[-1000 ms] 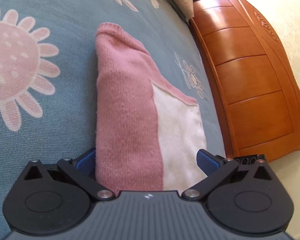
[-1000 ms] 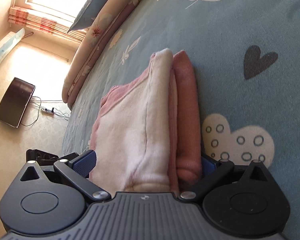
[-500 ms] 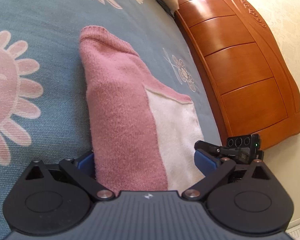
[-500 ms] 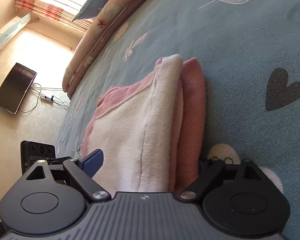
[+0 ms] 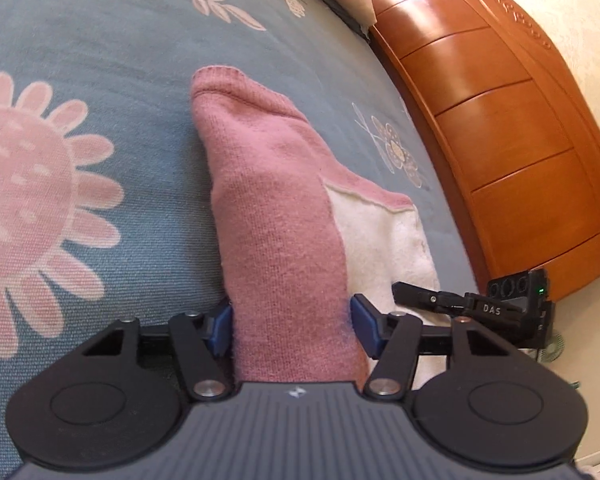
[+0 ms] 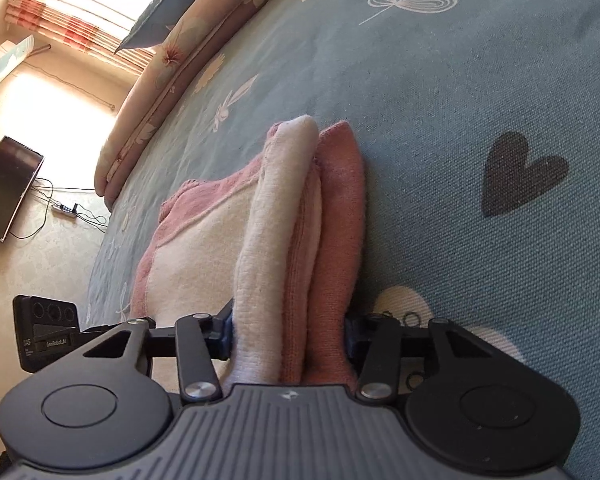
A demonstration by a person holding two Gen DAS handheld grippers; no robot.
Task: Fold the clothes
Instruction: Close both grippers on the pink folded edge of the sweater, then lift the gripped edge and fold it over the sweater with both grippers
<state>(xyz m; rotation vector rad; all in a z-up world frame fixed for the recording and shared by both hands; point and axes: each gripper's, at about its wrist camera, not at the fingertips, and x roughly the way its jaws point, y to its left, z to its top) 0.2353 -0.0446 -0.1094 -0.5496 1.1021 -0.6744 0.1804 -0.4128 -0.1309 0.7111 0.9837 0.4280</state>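
Note:
A folded pink and white knit garment (image 5: 276, 216) lies on the blue patterned bed cover (image 5: 100, 40). My left gripper (image 5: 292, 330) is shut on its pink folded edge, blue pads pressed against both sides. My right gripper (image 6: 288, 334) is shut on the stacked white and pink layers of the same garment (image 6: 284, 240) at another edge. The right gripper also shows in the left wrist view (image 5: 472, 304), beside the white part. The left gripper shows in the right wrist view (image 6: 48, 336) at the far left.
An orange wooden footboard (image 5: 500, 120) runs along the bed's right side in the left wrist view. In the right wrist view a rolled floral quilt (image 6: 172, 64) lies along the bed edge, with a dark screen (image 6: 8, 188) and a power strip (image 6: 66, 210) on the floor.
Both grippers have closed from wide open onto the garment's folded edges. The other gripper has come into each wrist view.

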